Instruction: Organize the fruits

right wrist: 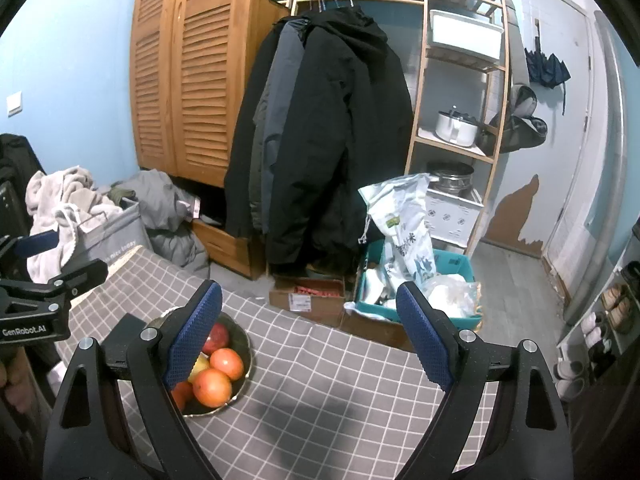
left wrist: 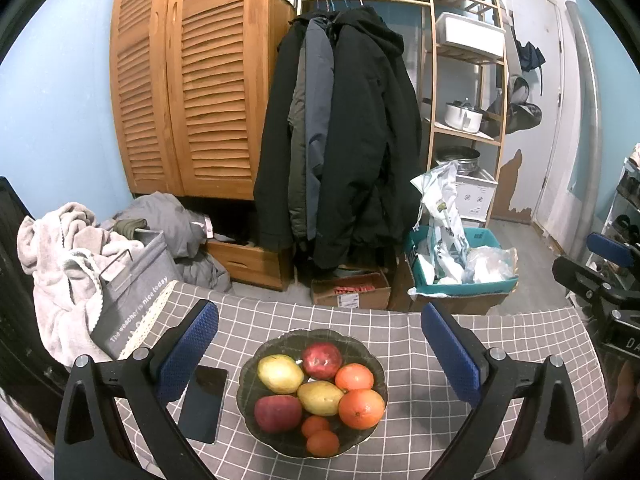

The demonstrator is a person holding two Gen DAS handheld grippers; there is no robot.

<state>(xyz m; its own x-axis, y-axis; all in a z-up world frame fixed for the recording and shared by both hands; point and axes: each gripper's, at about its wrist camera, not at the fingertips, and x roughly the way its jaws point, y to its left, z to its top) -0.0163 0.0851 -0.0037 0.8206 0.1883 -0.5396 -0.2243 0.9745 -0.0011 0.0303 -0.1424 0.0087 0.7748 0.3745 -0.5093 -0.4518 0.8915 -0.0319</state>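
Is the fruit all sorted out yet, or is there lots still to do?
It is hard to tell what counts as done. All the fruit, such as a red apple, a yellow pear and a big orange, sits mixed in the dark bowl. Nothing is in hand: the left gripper and right gripper are both open and empty. If sorting by kind is meant, all of it is left.

We read "The weather is nice today" in white letters on the grey fabric laundry basket (left wrist: 134, 276) (in the right wrist view the same line is too blurred to read). The left gripper (right wrist: 60, 264) carries "GenRobot.AI" on its black body. On the right gripper (left wrist: 612, 264) we can make out only "DA", cut off at the edge.
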